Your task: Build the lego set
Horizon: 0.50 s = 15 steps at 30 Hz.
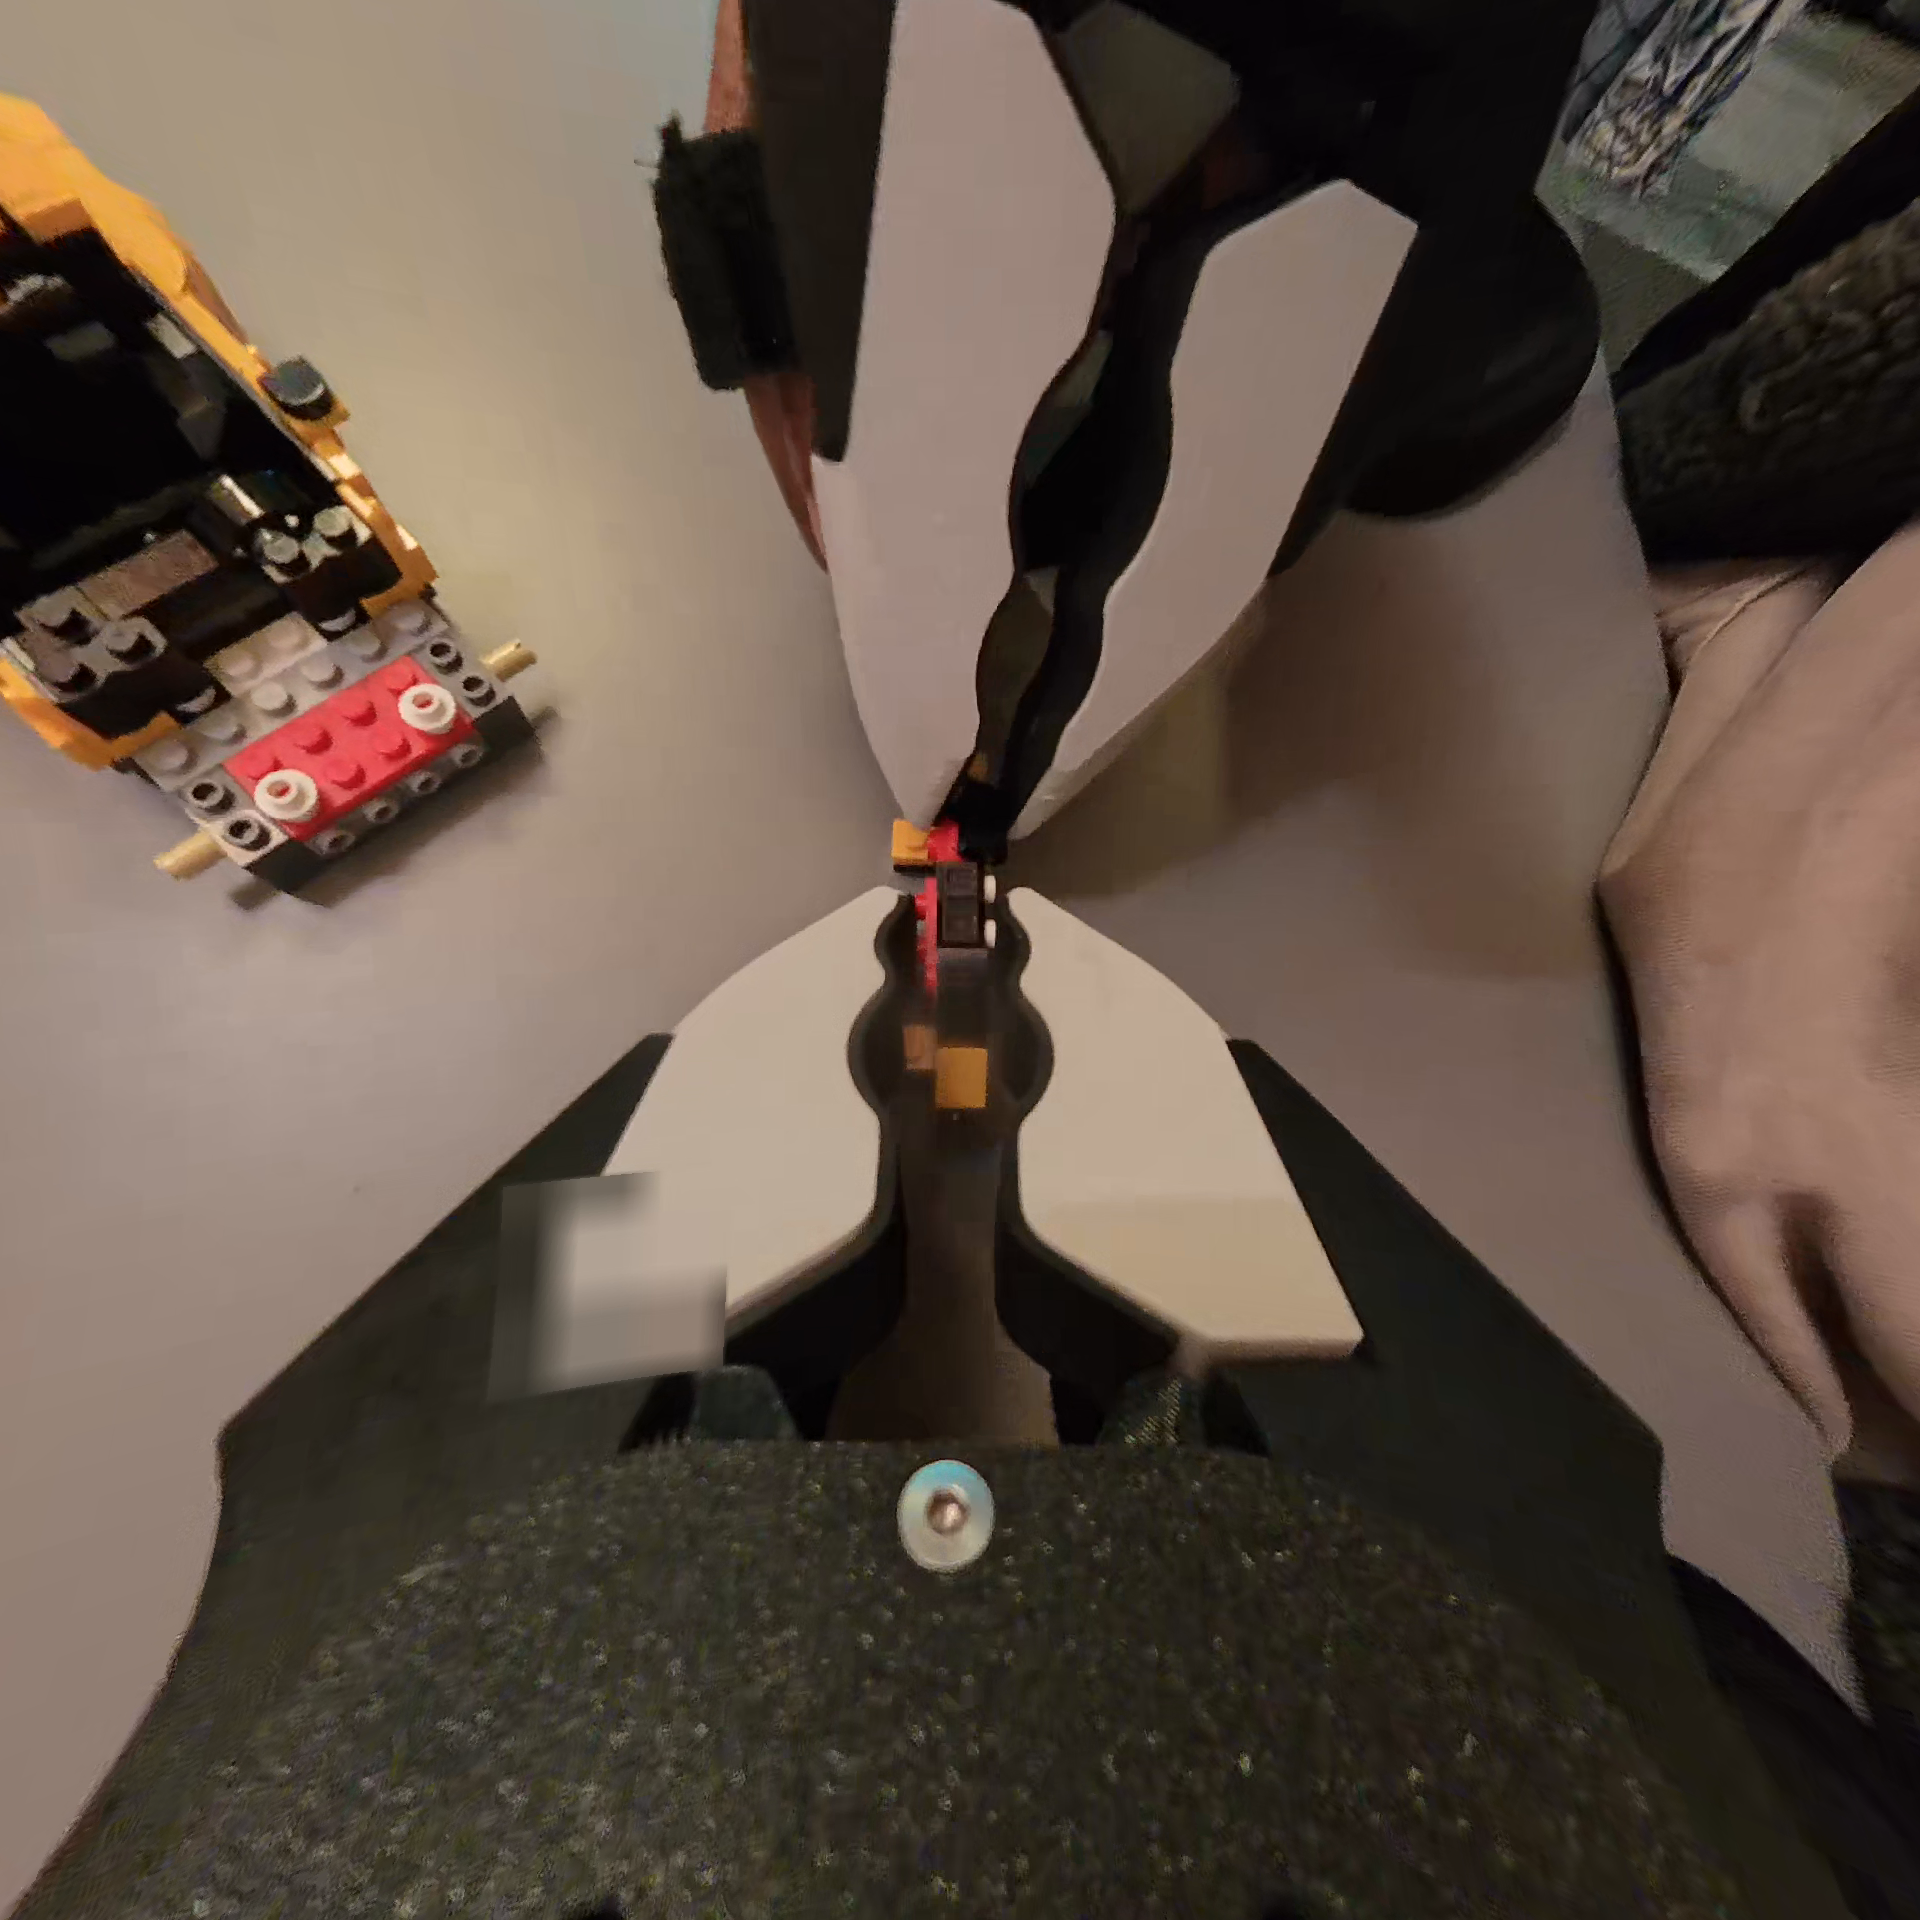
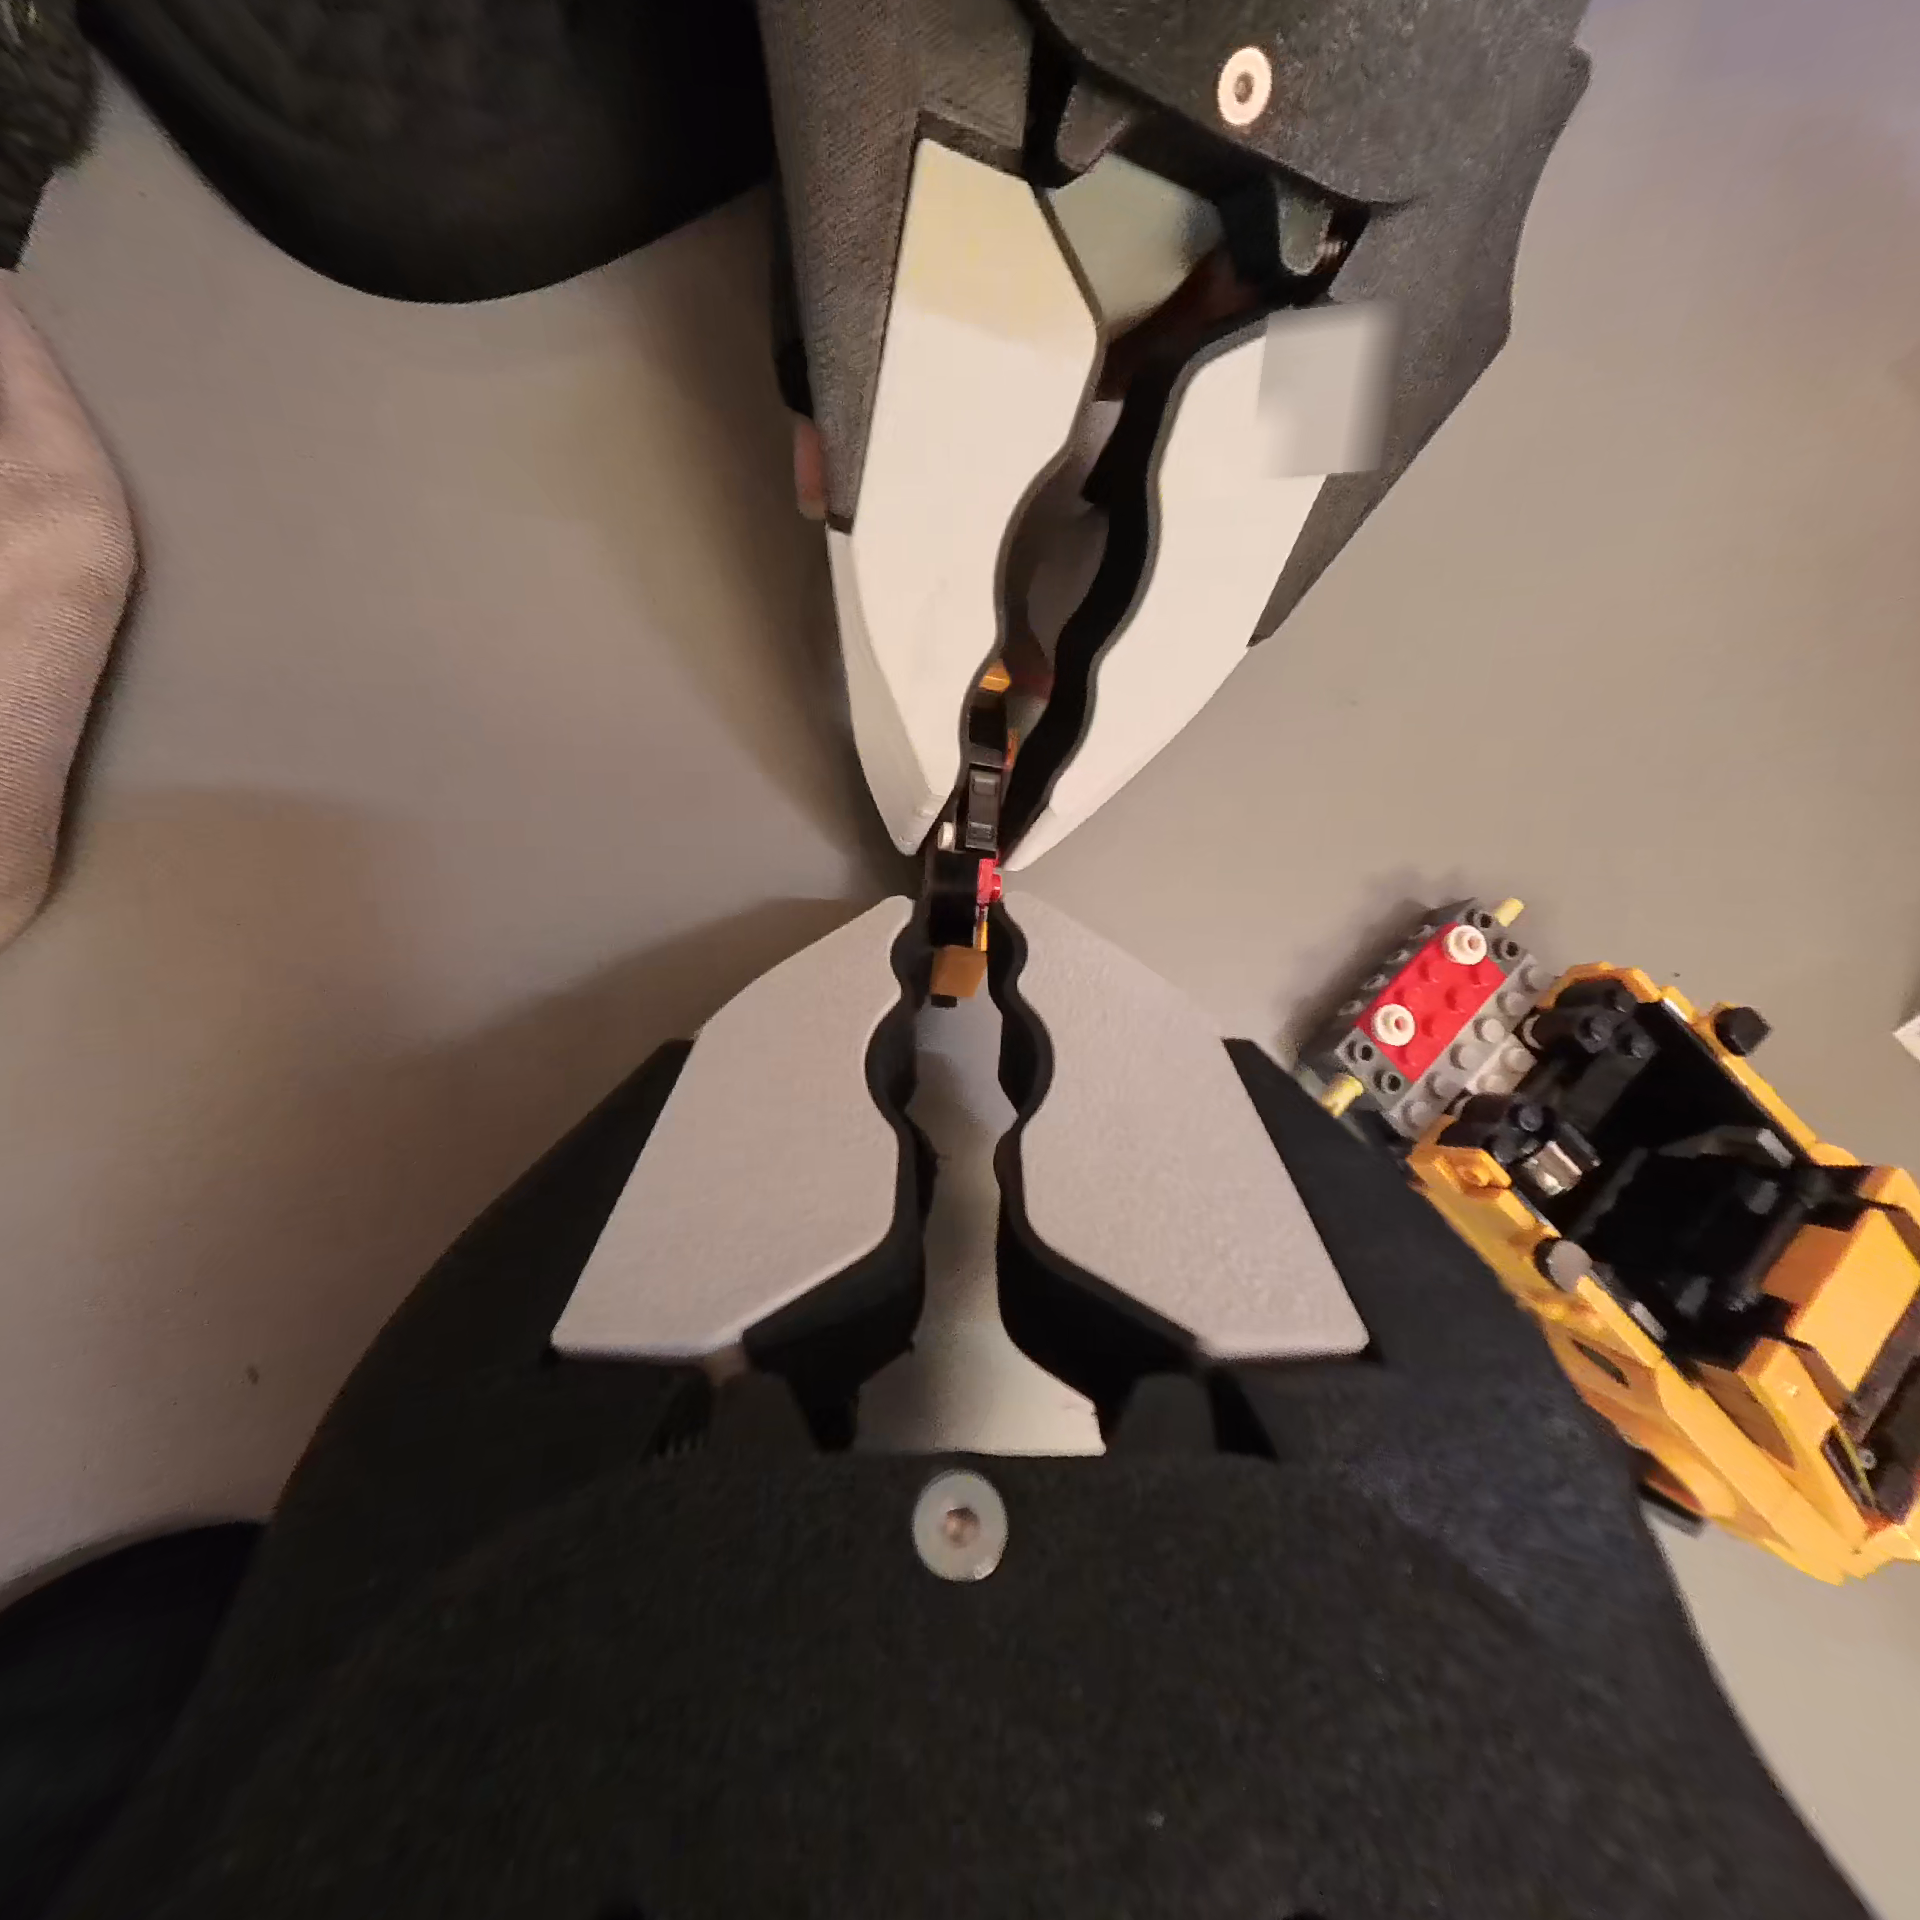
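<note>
Both grippers meet tip to tip over the grey table (image 1: 468, 1039), each pinching one end of a small brick assembly (image 1: 958, 914) of red, black and orange pieces. In the left wrist view my left gripper (image 1: 951, 909) is shut on it from below, and the right gripper (image 1: 971, 821) comes in from above. In the right wrist view my right gripper (image 2: 956, 920) is shut on the assembly's (image 2: 954, 951) orange and black end, and the left gripper (image 2: 966, 842) holds the other end. The partly built orange and black lego car (image 1: 208, 623) lies apart on the table and also shows in the right wrist view (image 2: 1610, 1195).
The car's end has a red plate (image 1: 353, 748) with two white round studs and tan axle pins. A person's hand (image 1: 1787, 1039) and beige cloth (image 2: 52, 644) lie near the table edge. A dark fuzzy object (image 1: 1787, 416) sits at the far right. Left and right tips are no more than a few centimetres apart.
</note>
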Available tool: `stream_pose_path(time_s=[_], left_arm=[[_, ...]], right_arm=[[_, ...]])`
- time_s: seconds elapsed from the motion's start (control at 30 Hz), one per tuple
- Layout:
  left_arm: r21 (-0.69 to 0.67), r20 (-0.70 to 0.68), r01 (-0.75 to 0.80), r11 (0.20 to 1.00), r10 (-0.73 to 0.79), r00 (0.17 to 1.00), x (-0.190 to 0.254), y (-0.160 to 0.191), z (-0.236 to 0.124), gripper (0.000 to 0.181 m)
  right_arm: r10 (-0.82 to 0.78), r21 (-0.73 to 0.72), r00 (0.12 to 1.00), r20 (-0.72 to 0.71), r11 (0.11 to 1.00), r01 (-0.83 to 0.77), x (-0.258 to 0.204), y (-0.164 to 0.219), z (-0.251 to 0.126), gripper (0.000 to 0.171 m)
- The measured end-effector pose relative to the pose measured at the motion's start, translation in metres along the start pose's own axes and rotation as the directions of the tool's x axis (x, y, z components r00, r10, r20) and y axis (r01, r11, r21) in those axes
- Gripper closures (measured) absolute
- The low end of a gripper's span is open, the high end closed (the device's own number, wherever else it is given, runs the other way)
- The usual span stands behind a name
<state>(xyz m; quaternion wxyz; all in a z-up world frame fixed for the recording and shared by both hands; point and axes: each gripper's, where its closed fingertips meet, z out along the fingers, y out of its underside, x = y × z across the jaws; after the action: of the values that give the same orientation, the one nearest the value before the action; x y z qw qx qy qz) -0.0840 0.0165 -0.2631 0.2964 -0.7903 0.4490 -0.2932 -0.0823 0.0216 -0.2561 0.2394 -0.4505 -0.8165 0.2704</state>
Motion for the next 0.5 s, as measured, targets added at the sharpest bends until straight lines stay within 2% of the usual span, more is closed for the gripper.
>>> stream_pose_path(time_s=[0.2,0.5], left_arm=[[-0.006,0.046,-0.111,0.994,0.111,0.993,0.002,-0.001,0.0,0.168],[0.052,0.063,-0.162,0.985,0.158,0.985,0.007,-0.013,-0.003,0.166]], right_arm=[[0.064,0.012,0.997,0.046,0.998,-0.065,-0.003,0.001,-0.002,0.164],[0.098,-0.007,0.993,0.07,0.995,-0.098,-0.004,0.004,-0.002,0.163]])
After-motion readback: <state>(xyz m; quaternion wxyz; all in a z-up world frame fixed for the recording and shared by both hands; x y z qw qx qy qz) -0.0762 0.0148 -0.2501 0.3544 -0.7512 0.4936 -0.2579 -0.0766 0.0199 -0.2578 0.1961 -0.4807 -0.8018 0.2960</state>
